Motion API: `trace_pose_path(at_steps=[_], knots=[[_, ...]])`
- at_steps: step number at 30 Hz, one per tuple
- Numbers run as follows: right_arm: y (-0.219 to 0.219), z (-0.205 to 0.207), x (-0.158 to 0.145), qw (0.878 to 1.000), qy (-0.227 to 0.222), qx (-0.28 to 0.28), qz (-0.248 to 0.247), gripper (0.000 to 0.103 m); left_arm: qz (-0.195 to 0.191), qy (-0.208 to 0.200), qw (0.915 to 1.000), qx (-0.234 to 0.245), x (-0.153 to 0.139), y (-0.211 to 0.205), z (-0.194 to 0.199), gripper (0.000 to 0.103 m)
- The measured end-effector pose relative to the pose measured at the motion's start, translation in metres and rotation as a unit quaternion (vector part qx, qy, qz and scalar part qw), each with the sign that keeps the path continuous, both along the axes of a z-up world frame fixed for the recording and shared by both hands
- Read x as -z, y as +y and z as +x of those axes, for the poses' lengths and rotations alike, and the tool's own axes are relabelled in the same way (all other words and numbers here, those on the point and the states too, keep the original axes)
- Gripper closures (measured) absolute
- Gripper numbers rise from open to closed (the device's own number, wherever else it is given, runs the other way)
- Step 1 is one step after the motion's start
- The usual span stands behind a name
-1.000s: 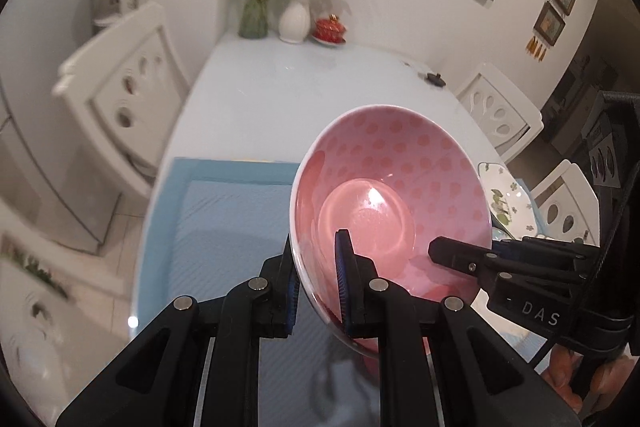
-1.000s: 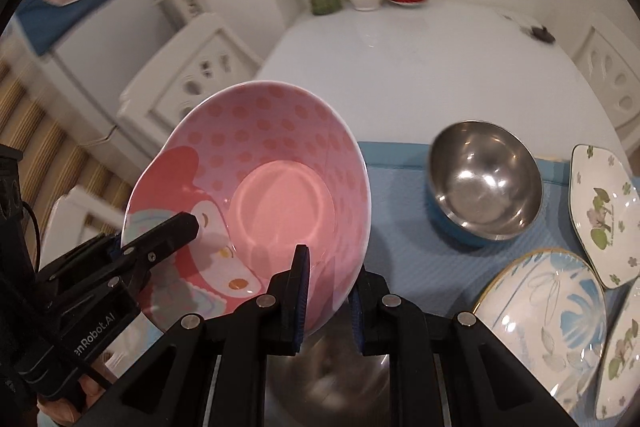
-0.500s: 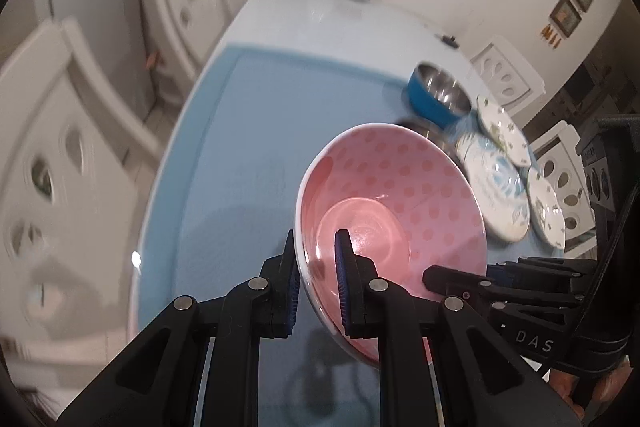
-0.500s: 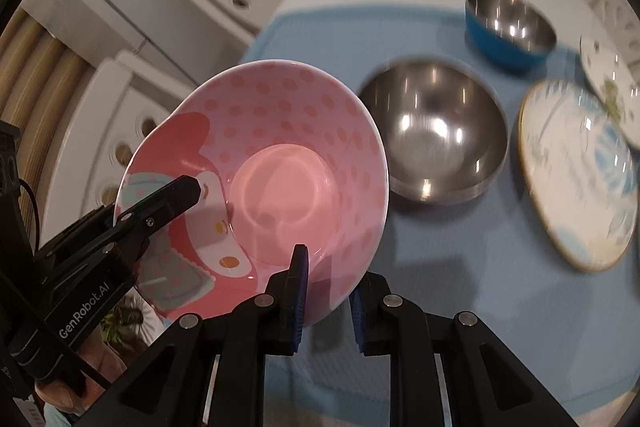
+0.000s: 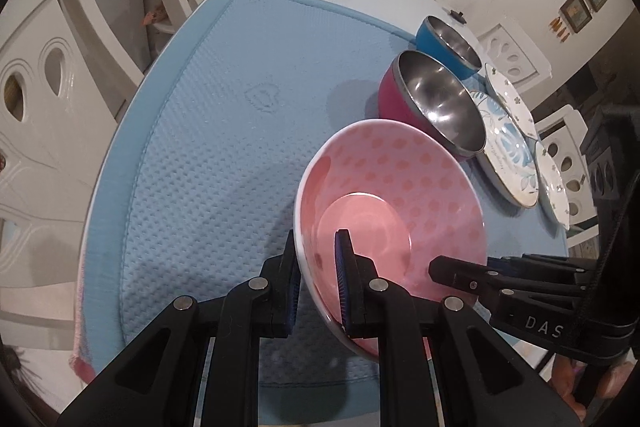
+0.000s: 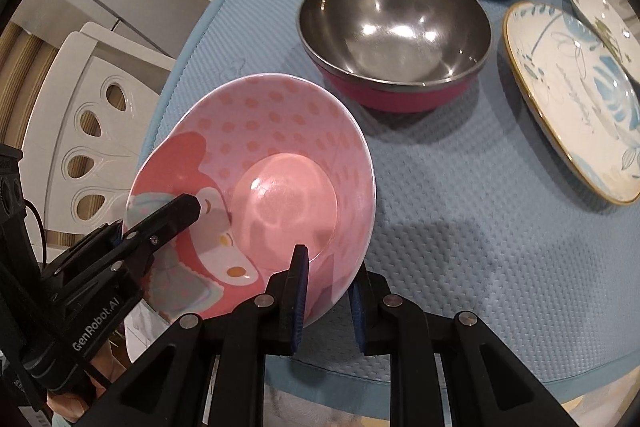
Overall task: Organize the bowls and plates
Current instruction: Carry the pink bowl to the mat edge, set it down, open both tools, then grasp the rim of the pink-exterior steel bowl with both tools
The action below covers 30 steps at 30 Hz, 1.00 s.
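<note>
Pink polka-dot ceramic bowl [image 5: 394, 199], rim pinched by both my grippers' fingers [image 5: 347, 279], has descended toward the blue desk mat [image 5: 224, 131], lower-centre frame; placement seems near.

Both my cams sit just behind their fingers, angled steeply down and close over the near edge of the quilted blue mat [image 5: 208, 131] [image 6: 472, 227]. Left view looks toward the table's far end. Shared: the pink dotted ceramic bowl [image 5: 400, 187] [image 6: 272, 147], the steel bowl with magenta outside [image 5: 432, 99] [image 6: 396, 27], the blue-patterned round plate [image 5: 508, 151] [image 6: 576, 99].
</note>
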State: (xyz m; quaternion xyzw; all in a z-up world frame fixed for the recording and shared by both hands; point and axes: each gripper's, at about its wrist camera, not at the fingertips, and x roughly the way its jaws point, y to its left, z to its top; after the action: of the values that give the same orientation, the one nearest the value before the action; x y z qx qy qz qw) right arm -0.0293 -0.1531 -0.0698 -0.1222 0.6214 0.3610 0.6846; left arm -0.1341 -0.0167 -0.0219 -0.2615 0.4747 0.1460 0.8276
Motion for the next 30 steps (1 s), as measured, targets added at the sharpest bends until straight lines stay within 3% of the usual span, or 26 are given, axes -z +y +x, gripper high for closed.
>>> trace_pose_path(at_steps=[7, 11, 14, 19, 21, 22, 24, 26, 28, 30], knots=[[-0.018, 0.007, -0.009, 1.000, 0.004, 0.005, 0.013, 0.085, -0.022, -0.008, 0.9997, 0.000, -0.004, 0.010, -0.008, 0.089], [-0.030, 0.008, -0.020, 1.000, 0.010, 0.006, 0.026, 0.084, -0.016, -0.013, 0.9998, -0.001, -0.019, 0.017, -0.019, 0.086], [-0.040, 0.008, -0.039, 0.999, -0.012, 0.008, 0.039, 0.084, -0.006, -0.032, 0.9995, -0.005, -0.042, 0.023, -0.024, 0.086], [-0.050, 0.018, -0.088, 0.994, -0.070, 0.024, 0.077, 0.084, 0.044, -0.091, 0.9949, 0.005, -0.100, 0.021, -0.019, 0.086], [-0.053, 0.023, -0.108, 0.991, -0.097, 0.031, 0.091, 0.078, 0.055, -0.110, 0.9924, 0.012, -0.117, 0.018, -0.012, 0.086], [-0.056, 0.027, -0.120, 0.988, -0.109, 0.036, 0.099, 0.073, 0.058, -0.118, 0.9912, 0.015, -0.124, 0.017, -0.008, 0.083], [-0.055, 0.030, -0.136, 0.985, -0.125, 0.045, 0.114, 0.044, 0.058, -0.136, 0.9887, 0.025, -0.139, 0.014, 0.002, 0.067], [-0.054, 0.034, -0.149, 0.980, -0.142, 0.054, 0.131, 0.041, 0.060, -0.154, 0.9857, 0.032, -0.148, 0.013, 0.012, 0.034], [-0.050, 0.039, -0.155, 0.978, -0.154, 0.058, 0.130, 0.040, 0.062, -0.171, 0.9825, 0.042, -0.152, 0.010, 0.024, 0.024], [-0.046, 0.052, -0.153, 0.979, -0.144, 0.069, 0.124, 0.039, 0.046, -0.157, 0.9845, 0.063, -0.147, 0.015, 0.047, 0.024]])
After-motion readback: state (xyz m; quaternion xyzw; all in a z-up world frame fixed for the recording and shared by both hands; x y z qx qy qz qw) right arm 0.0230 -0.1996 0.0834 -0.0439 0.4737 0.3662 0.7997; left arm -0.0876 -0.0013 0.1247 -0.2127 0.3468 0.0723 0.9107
